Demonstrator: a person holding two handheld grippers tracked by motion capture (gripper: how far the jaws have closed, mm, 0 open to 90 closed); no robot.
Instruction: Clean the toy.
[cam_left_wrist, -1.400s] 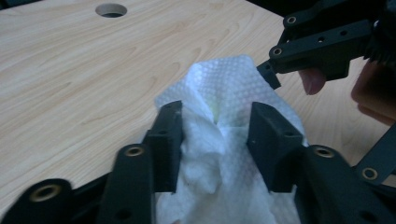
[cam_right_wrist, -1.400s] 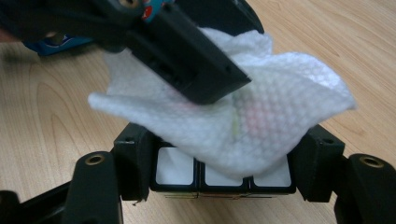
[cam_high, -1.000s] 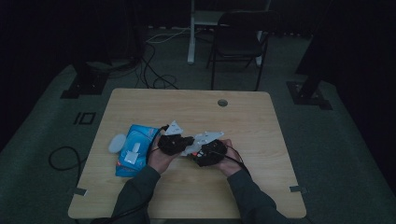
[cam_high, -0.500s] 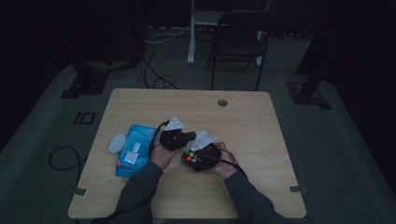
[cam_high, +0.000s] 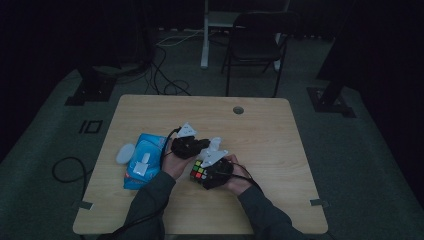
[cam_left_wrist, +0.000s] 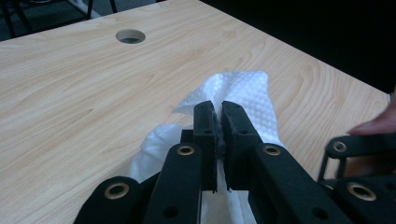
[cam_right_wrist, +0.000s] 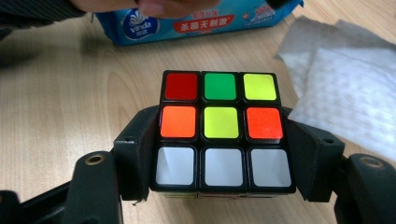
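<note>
— Rubik's cube (cam_right_wrist: 223, 133) at centre: what stays hidden?

— Its lower faces, cut off behind the right gripper (cam_right_wrist: 223, 154), whose jaws clamp its two sides just above the table (cam_high: 280, 125). From the high view the dim light blurs its squares.

— And its look?

— Black frame; top row red, green, yellow; then orange, yellow, orange; white below.

— The left gripper (cam_left_wrist: 217, 126)?

— Pinched tight on a white wipe (cam_left_wrist: 243, 93), beside the blue wipes pack (cam_high: 142, 160).

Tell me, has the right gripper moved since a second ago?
Yes. The right gripper, holding the cube, came toward the table's near edge.
</note>
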